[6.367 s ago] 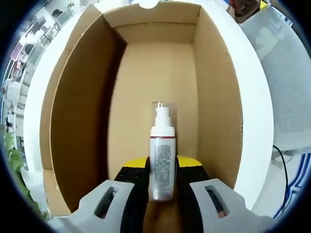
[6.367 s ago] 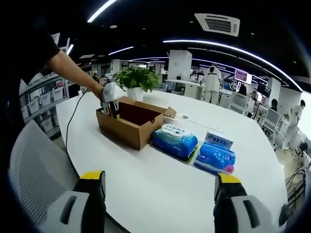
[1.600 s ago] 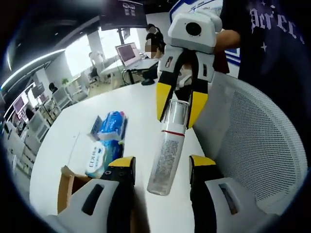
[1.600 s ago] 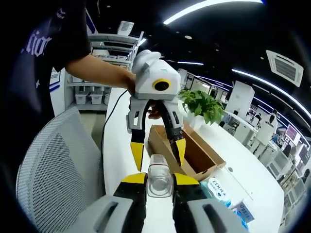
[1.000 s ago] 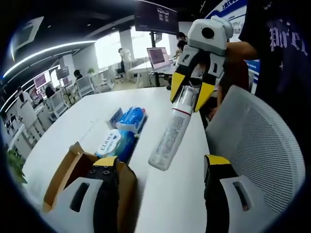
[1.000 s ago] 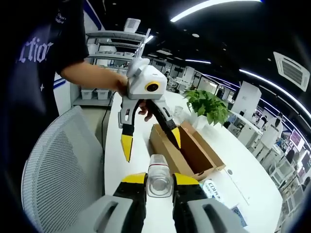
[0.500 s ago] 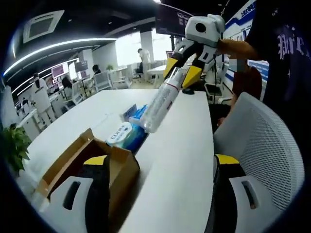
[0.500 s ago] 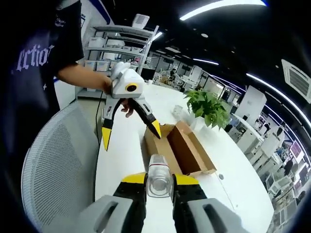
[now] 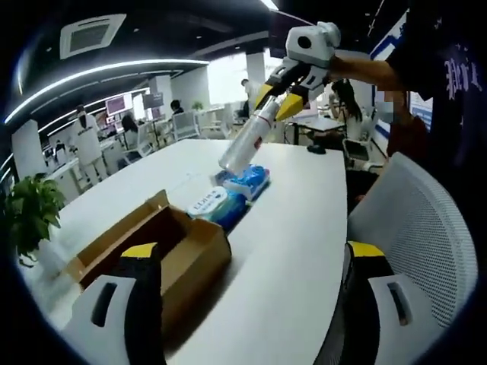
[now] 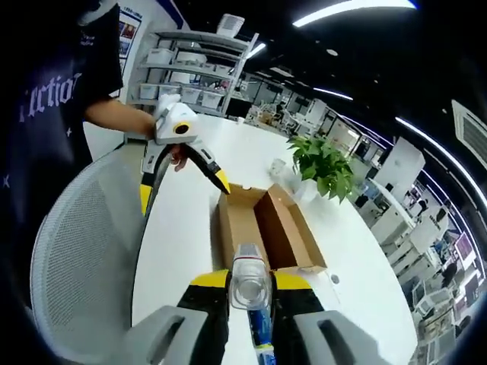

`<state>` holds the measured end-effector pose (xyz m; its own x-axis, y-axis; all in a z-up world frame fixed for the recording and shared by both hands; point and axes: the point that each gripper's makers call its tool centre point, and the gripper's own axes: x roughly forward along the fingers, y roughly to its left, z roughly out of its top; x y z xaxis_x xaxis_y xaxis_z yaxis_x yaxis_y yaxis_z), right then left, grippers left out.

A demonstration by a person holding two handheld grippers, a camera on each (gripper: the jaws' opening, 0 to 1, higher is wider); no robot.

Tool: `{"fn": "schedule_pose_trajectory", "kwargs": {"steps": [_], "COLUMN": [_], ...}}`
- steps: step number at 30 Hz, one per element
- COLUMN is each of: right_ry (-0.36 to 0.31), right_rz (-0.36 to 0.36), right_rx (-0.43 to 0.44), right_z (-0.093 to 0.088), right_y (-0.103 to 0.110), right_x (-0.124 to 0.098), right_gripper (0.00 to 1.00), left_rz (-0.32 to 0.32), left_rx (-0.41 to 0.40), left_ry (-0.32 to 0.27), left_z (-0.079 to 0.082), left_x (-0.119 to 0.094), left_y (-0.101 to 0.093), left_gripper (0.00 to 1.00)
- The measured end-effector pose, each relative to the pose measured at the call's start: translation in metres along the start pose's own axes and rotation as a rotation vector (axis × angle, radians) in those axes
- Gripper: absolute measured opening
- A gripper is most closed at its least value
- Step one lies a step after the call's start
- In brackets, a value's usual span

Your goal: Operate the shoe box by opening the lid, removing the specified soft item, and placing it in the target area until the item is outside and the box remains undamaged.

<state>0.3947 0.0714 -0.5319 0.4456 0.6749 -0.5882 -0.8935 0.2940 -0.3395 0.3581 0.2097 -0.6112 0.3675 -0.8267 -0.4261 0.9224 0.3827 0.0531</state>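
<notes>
Gripping a clear spray bottle point(image 10: 249, 280) by its capped end, the right hand-held gripper point(image 10: 249, 287) holds it in the air above the white worktop point(image 9: 297, 228), over the blue wet-wipe packs point(image 9: 232, 196). The open cardboard shoe box point(image 9: 144, 251) lies on the worktop just beside those packs, a potted plant point(image 10: 323, 166) beyond it. The left hand-held gripper point(image 9: 247, 262) is spread wide and empty, near the box. A mesh chair point(image 9: 418, 220) stands at the worktop's edge.
</notes>
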Motion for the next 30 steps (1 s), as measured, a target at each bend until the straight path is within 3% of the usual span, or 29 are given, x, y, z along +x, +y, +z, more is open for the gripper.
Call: {"fn": "schedule_pose_trajectory", "kwargs": {"steps": [9,30], "right_ry": [0.036,0.138], "right_rz": [0.021,0.045], "right_rx": [-0.038,-0.112], "right_z": [0.000,-0.014], "right_y": [-0.030,-0.091], "right_x": [0.002,0.009], "right_gripper": [0.15,0.15], "left_rz": [0.043,0.160], "left_rx": [-0.029,-0.059], "left_ry": [0.002,-0.012], "left_z": [-0.006,-0.010], "left_x": [-0.009,-0.034], "left_y": [-0.006,0.006], "left_gripper": [0.99,0.99]}}
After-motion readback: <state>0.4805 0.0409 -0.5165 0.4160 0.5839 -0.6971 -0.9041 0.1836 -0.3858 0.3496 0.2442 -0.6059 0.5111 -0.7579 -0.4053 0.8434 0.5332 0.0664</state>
